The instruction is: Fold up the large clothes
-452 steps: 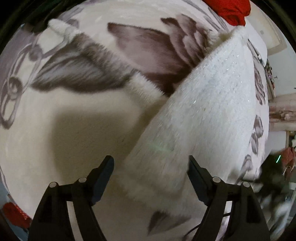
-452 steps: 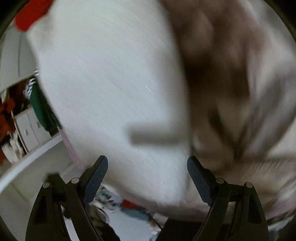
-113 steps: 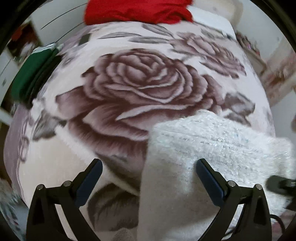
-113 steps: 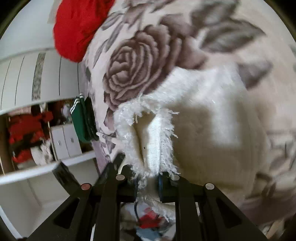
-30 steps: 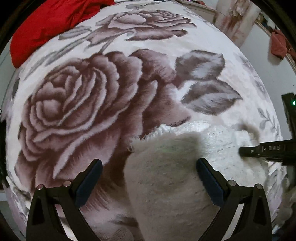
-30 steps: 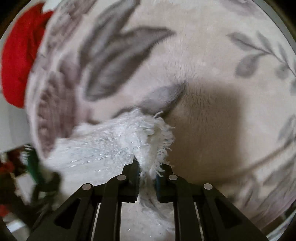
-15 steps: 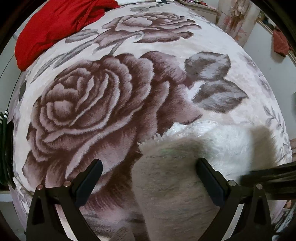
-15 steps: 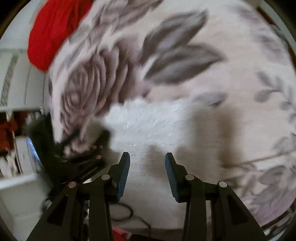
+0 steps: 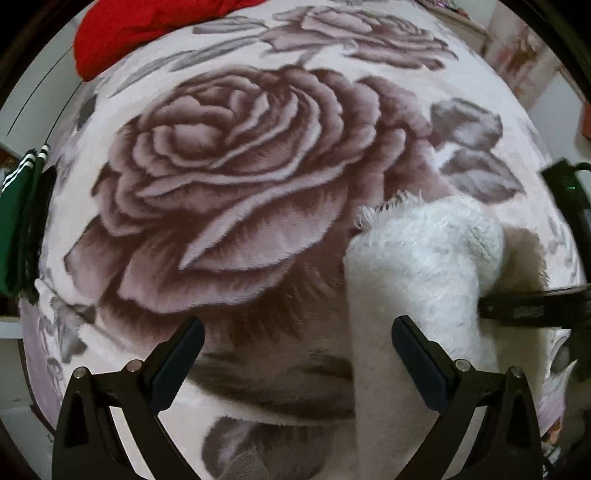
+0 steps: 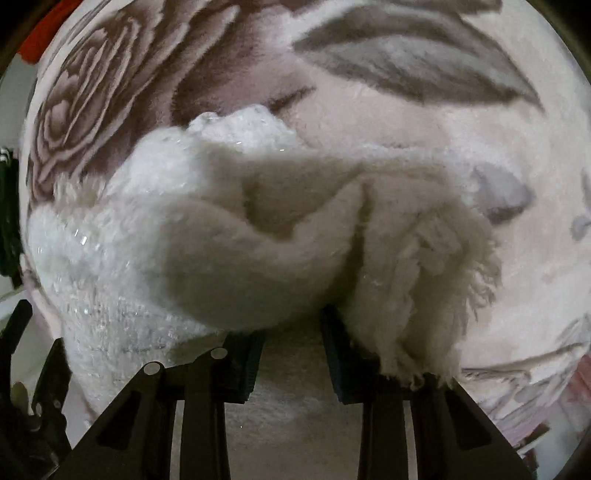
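A fluffy white knitted garment (image 9: 417, 280) lies folded on the rose-patterned blanket (image 9: 236, 155). My left gripper (image 9: 295, 354) is open and empty, with the garment's left edge between its fingers and under the right finger. My right gripper (image 10: 291, 354) is partly open, pushed up against the bunched, frayed folds of the garment (image 10: 229, 236), which drape over its fingertips. It holds nothing firmly. In the left wrist view the right gripper (image 9: 532, 308) reaches in from the right against the garment's side.
A red cloth (image 9: 147, 26) lies at the blanket's far end. A green garment with white stripes (image 9: 18, 221) hangs at the left edge. Furniture and wall show at the far right, beyond the bed's edge.
My right gripper let go of the garment's frayed edge, opened, and has now pushed into the bundle. The garment has been folded over into a thicker roll. My left gripper has stayed open.
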